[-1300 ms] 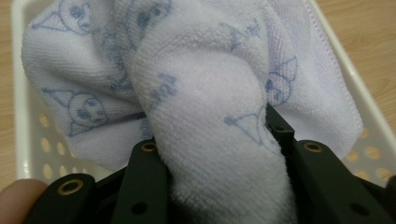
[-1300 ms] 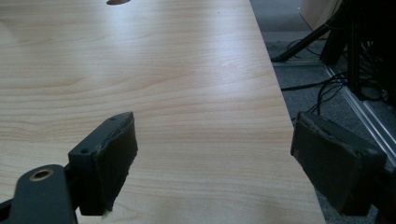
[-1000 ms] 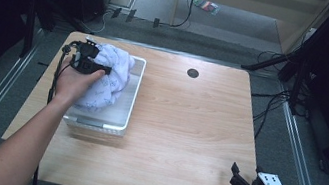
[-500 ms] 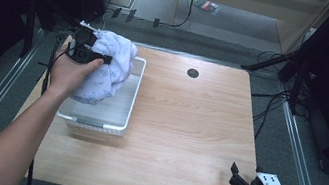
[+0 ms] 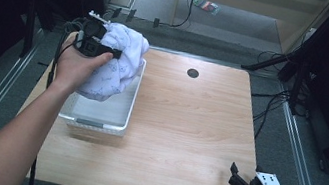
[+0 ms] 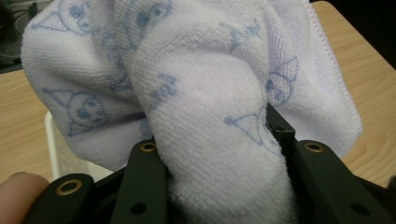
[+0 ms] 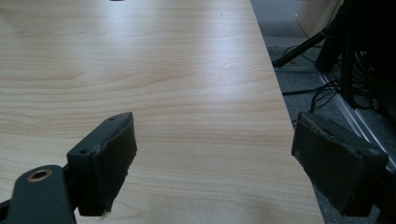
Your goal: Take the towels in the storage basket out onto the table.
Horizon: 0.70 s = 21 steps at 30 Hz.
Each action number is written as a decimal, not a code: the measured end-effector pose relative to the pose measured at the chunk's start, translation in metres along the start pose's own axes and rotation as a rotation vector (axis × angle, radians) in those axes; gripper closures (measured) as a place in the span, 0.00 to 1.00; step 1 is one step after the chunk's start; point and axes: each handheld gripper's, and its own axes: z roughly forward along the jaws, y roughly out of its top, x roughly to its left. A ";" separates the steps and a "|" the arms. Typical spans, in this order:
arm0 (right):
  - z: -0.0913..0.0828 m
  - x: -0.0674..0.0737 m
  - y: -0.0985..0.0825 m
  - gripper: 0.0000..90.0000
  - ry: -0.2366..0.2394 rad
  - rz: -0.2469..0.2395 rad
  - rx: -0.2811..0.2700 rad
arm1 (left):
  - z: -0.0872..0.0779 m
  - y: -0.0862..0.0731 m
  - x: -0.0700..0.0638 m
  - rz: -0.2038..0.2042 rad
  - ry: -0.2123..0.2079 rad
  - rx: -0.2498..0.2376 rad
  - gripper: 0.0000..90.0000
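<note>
A white towel [image 5: 117,59] printed with pale blue cartoon figures hangs bunched above a white plastic bin [image 5: 96,122] at the table's left. My left gripper [image 5: 108,51] is shut on the towel and holds it over the bin's far end. In the left gripper view a thick fold of the towel [image 6: 219,121] is squeezed between the two black jaws. My right gripper [image 5: 239,178] rests near the table's front right corner, its jaws wide apart. In the right gripper view my right gripper [image 7: 219,158] has only bare wood between its pads [image 7: 116,158].
The wooden table [image 5: 187,126] has a small round black hole [image 5: 193,73] near its far edge. Its right edge [image 7: 280,116] runs close to my right gripper, with cables and stand legs on the floor beyond. Metal rails flank the table on both sides.
My left gripper has risen with the towel, lifting it up out of the bin and slightly toward the far end. The right gripper has stayed in place.
</note>
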 end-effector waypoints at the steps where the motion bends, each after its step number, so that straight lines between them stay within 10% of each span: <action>1: 0.000 0.000 0.000 0.16 0.001 -0.001 0.001 | 0.001 0.001 -0.003 0.004 -0.004 0.001 0.70; 21: 0.000 0.001 0.000 0.16 0.004 -0.005 -0.005 | 0.044 0.020 -0.084 0.070 -0.111 0.023 0.70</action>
